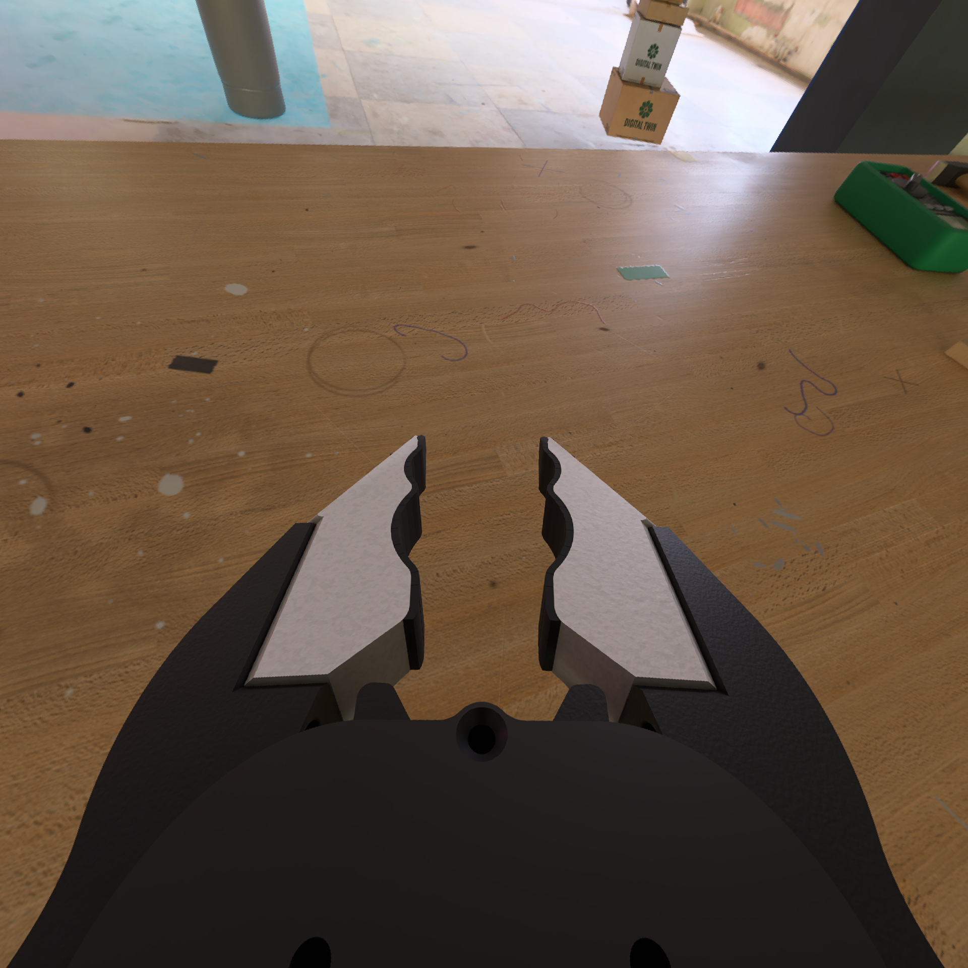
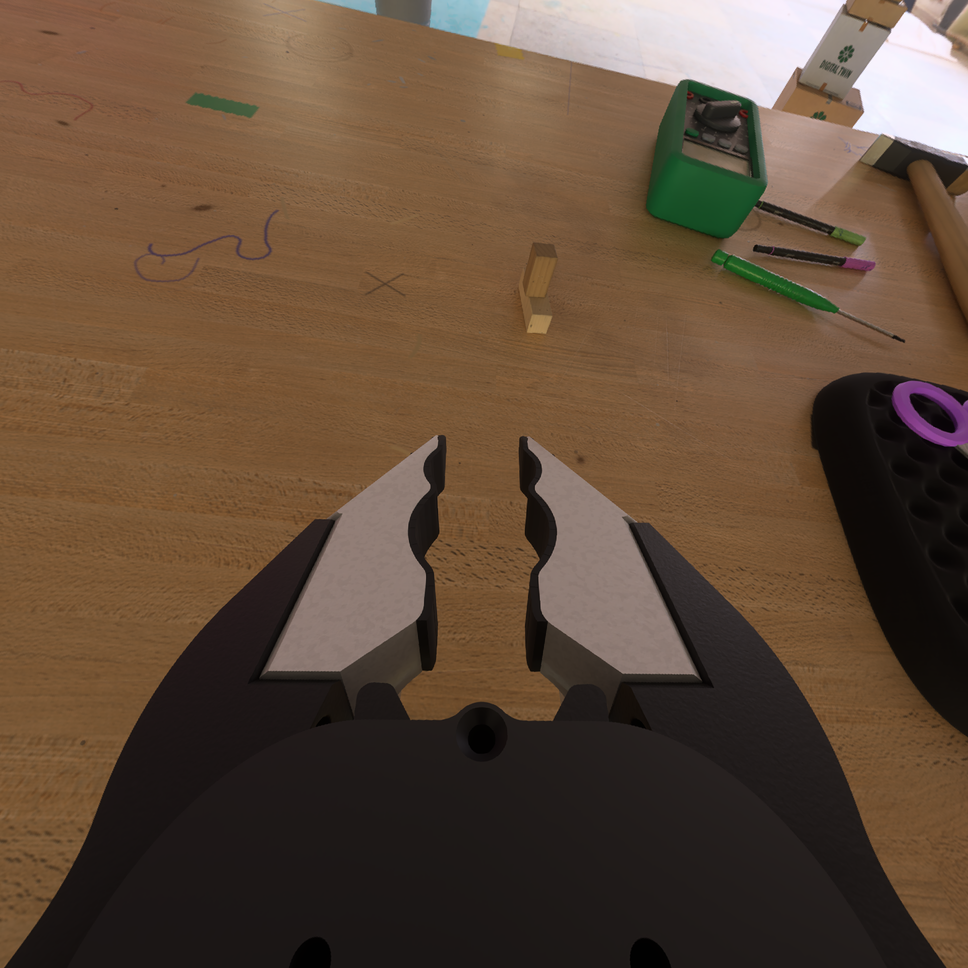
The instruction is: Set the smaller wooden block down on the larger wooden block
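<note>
In the right wrist view two pale wooden blocks sit together on the table, ahead of my right gripper (image 2: pixel 482 442) and slightly right. One block (image 2: pixel 538 314) lies flat, its end face towards me. The other block (image 2: pixel 543 267) stands upright on its far end and touches it. My right gripper is open and empty, well short of the blocks. My left gripper (image 1: pixel 482 442) is open and empty above bare table. A pale tan corner (image 1: pixel 959 356) shows at the right edge of the left wrist view; I cannot tell what it is.
A green multimeter (image 2: pixel 702 167) lies at the back right and also shows in the left wrist view (image 1: pixel 906 225). Near it are two pens (image 2: pixel 812 222), a green screwdriver (image 2: pixel 775 285) and a mallet (image 2: pixel 937 209). A black holed tray (image 2: pixel 890 550) holds a purple ring (image 2: pixel 927 419).
</note>
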